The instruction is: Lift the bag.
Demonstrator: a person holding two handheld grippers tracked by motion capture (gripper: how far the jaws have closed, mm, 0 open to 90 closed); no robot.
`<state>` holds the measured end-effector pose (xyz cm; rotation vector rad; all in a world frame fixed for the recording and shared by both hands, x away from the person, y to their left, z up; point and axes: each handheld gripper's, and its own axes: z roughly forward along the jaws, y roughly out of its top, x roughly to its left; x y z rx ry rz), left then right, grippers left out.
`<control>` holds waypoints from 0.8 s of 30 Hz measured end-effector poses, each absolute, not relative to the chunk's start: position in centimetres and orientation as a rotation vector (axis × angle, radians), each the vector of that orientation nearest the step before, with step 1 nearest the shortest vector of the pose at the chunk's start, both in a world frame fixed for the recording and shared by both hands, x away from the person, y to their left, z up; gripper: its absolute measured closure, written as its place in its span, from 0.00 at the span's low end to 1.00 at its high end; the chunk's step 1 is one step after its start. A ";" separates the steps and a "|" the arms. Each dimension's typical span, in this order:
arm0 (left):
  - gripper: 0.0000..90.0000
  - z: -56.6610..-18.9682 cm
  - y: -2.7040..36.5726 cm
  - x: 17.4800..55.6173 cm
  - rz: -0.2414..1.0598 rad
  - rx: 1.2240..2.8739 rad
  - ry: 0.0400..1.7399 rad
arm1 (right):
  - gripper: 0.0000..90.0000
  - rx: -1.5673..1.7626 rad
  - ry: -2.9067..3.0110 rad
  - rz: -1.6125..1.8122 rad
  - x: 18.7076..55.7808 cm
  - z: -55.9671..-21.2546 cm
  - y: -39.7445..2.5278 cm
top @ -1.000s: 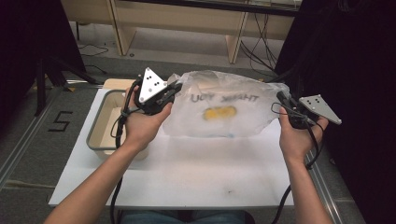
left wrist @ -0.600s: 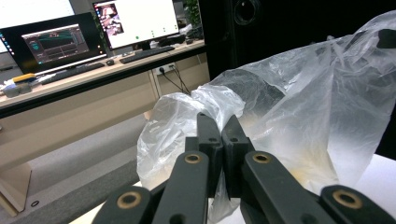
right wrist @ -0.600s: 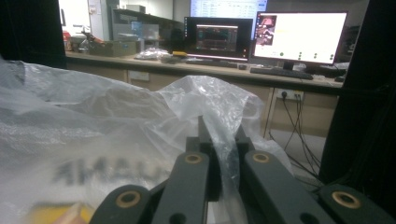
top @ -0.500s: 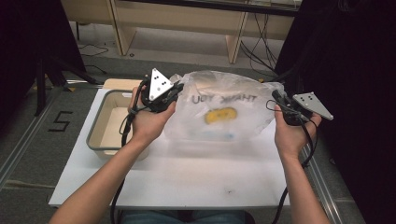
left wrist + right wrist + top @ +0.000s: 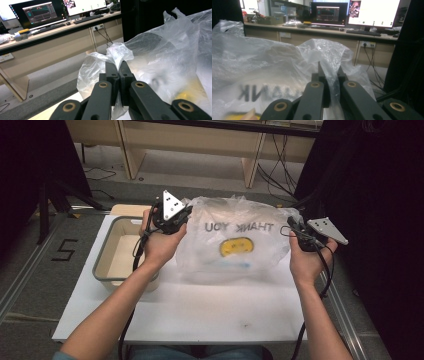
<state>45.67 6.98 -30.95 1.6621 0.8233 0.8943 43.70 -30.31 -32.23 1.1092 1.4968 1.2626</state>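
The clear plastic bag [image 5: 235,240] printed THANK YOU lies across the middle of the white worktop [image 5: 200,305], stretched between the two tools. The left tool [image 5: 181,220] has its jaws pressed together on a bunched corner of the bag at the bag's 9 o'clock edge — in the left gripper view the film [image 5: 117,53] puffs out just above the clamped tips. The right tool [image 5: 292,226] grips the opposite corner at 3 o'clock, its jaws nearly closed with a fold of film [image 5: 332,72] pinched between them. Inside the bag a yellow item [image 5: 236,246] rests near the centre. At 9 o'clock from the bag a shallow beige tray [image 5: 107,251] sits on the worktop. Beyond, at 12 o'clock, stands a wooden bench [image 5: 200,140] — monitors [image 5: 372,11] glow on it.
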 end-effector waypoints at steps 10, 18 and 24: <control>0.99 -31.9 7.3 46.9 0.913 1.678 0.860 | 1.00 1.130 1.521 1.238 44.5 -33.4 -30.2; 0.99 -33.0 7.2 48.0 0.930 1.721 0.892 | 1.00 1.151 1.545 1.210 45.3 -34.4 -30.1; 0.99 -34.0 7.3 48.8 0.932 1.745 0.922 | 1.00 1.175 1.568 1.185 45.8 -35.4 -30.2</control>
